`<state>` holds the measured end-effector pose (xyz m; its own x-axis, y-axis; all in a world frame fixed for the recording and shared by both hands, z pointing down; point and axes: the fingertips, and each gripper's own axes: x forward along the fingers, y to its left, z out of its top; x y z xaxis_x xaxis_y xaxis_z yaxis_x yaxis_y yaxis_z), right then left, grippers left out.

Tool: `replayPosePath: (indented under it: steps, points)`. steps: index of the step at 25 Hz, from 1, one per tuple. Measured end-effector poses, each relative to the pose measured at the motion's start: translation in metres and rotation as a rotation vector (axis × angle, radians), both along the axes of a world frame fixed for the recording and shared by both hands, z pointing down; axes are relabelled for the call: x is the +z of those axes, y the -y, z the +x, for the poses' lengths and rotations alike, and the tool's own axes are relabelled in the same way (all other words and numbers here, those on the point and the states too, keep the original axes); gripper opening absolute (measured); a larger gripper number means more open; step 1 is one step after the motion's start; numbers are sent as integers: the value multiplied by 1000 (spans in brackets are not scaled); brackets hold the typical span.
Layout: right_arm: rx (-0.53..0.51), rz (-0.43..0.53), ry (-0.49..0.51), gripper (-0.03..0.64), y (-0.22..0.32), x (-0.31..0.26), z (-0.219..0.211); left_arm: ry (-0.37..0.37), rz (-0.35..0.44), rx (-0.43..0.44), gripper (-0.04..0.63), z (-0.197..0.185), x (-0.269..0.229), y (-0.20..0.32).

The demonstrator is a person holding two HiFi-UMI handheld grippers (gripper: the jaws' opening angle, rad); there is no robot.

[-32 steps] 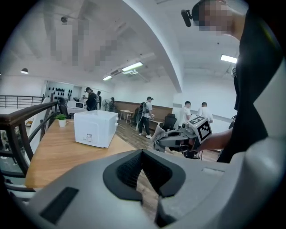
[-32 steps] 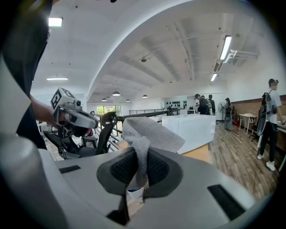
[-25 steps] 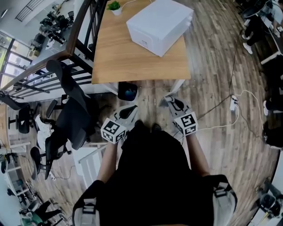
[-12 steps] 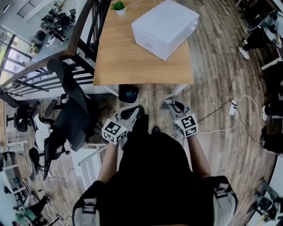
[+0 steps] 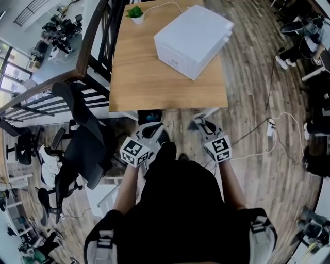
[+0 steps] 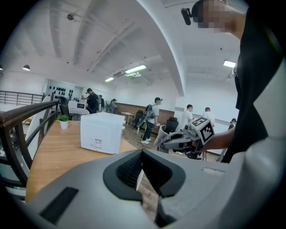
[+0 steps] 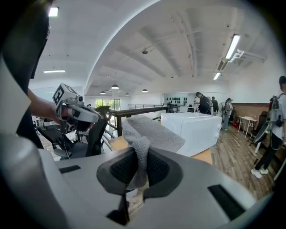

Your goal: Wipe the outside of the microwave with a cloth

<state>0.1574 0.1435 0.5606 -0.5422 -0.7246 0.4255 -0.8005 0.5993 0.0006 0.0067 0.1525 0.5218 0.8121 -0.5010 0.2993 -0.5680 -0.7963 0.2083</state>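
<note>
Both grippers are held out on bent arms at the waist, just short of the table's [image 5: 149,77] near edge. The right gripper [image 7: 138,167] pinches a grey cloth [image 7: 149,134]. The left gripper [image 6: 142,165] has its jaws pressed together, empty. The microwave [image 5: 193,38] sits toward the table's far right corner.

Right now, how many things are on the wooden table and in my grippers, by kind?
Microwave: 1
Potted plant: 1
Cloth, held in the right gripper: 1
Total: 3

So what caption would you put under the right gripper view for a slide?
Right claw pinching a grey cloth, with the white microwave on its wooden table beyond.
</note>
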Motion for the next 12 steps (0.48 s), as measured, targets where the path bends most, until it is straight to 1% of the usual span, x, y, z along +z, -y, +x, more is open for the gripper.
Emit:
replayPosePath:
  steps: [4,9,12]
  points:
    - [17,9,1,28,21,-1,-6,-8,-9,8,-5,-9,2,25]
    - [61,-18,-3,28,38,5,-10,-7,-7,28,-5,-16,3,52]
    - [85,-22,-9,28,48,5,-10,-19,-10,35,-5,-21,2,65]
